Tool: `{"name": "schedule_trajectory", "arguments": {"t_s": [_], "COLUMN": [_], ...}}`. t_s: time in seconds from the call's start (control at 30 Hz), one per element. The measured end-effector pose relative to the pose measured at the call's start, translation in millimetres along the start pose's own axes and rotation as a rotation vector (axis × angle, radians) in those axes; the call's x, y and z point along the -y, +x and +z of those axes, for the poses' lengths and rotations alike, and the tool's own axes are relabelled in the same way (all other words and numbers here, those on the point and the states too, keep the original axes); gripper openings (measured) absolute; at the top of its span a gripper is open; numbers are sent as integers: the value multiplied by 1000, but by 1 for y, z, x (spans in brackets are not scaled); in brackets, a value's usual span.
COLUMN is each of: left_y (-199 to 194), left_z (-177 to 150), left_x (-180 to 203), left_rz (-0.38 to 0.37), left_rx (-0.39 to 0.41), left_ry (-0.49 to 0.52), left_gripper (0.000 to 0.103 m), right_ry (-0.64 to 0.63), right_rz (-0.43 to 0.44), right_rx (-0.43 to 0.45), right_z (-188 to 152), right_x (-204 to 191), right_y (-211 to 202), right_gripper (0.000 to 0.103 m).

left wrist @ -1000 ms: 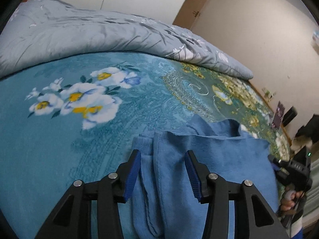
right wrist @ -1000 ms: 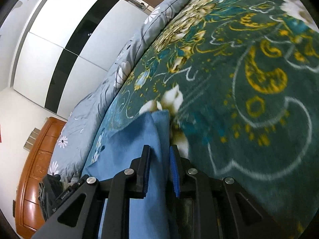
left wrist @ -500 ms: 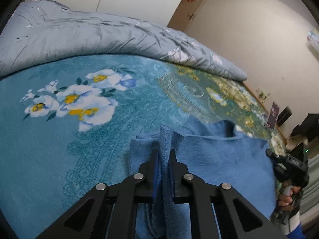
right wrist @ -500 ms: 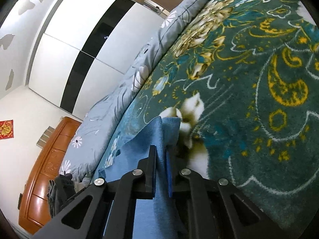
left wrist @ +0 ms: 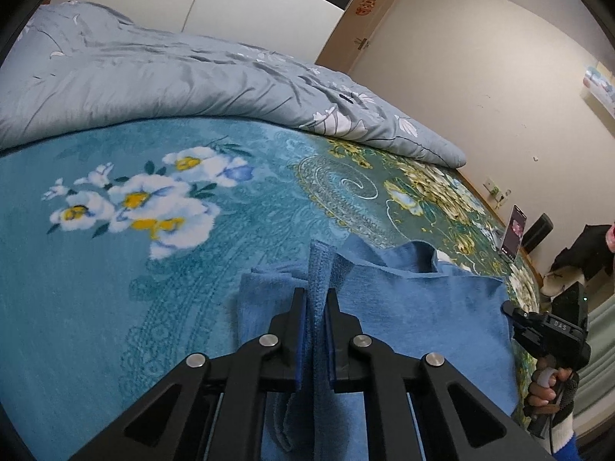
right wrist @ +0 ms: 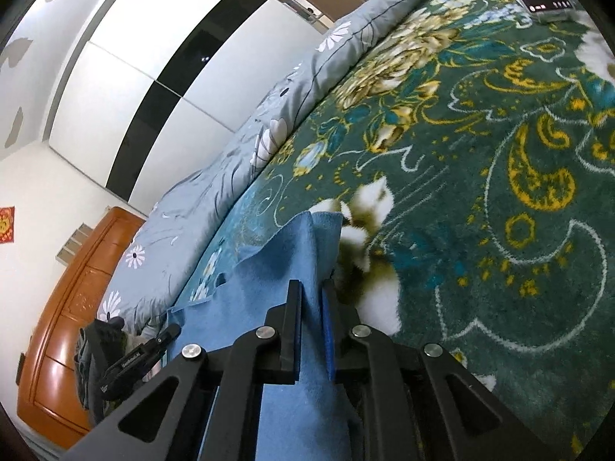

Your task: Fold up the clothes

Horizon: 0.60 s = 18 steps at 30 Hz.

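Each wrist view looks low along its tongs; both share the blue garment (left wrist: 415, 307), bedspread (right wrist: 499, 230).

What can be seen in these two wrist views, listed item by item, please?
blue garment: one, blue, on the blanket, pinched at both ends
floral blanket: one, teal and green, covering the bed
grey quilt: one, grey with white flowers, bunched along the far side
phone: one, screen lit, propped near the bed's far edge
wardrobe: one, white with black band, behind the quilt
wooden cabinet: one, orange-brown, beside the wardrobe
door: one, tan, in the corner
left tool: one, black, shut on the garment
right tool: one, black, shut on the garment
hand: one, gripping the right tool's handle
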<state>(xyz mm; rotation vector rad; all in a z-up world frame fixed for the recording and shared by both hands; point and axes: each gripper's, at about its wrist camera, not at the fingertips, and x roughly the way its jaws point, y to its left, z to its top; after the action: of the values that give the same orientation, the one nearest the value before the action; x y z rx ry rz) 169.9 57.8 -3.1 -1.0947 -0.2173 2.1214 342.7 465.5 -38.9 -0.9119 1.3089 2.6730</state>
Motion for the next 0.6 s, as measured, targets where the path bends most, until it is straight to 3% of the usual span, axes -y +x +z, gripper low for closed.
{"name": "schedule_trajectory", "arguments": {"t_s": [0.2, 0.3, 0.6], "left_y": [0, 1, 5], "left_z": [-3, -5, -8], "left_x": [1, -1, -5], "left_rz": [10, 11, 10], "left_rx": [-6, -12, -24], "left_ry": [1, -10, -32], "left_gripper": [9, 9, 9], "right_ry": [-55, -89, -184], "right_rz": [-55, -67, -86], "right_rx": [23, 30, 41], "right_z": [-4, -5, -3], "right_x": [-12, -19, -38], "right_y": [-7, -7, -8], "right_gripper": [13, 20, 21]}}
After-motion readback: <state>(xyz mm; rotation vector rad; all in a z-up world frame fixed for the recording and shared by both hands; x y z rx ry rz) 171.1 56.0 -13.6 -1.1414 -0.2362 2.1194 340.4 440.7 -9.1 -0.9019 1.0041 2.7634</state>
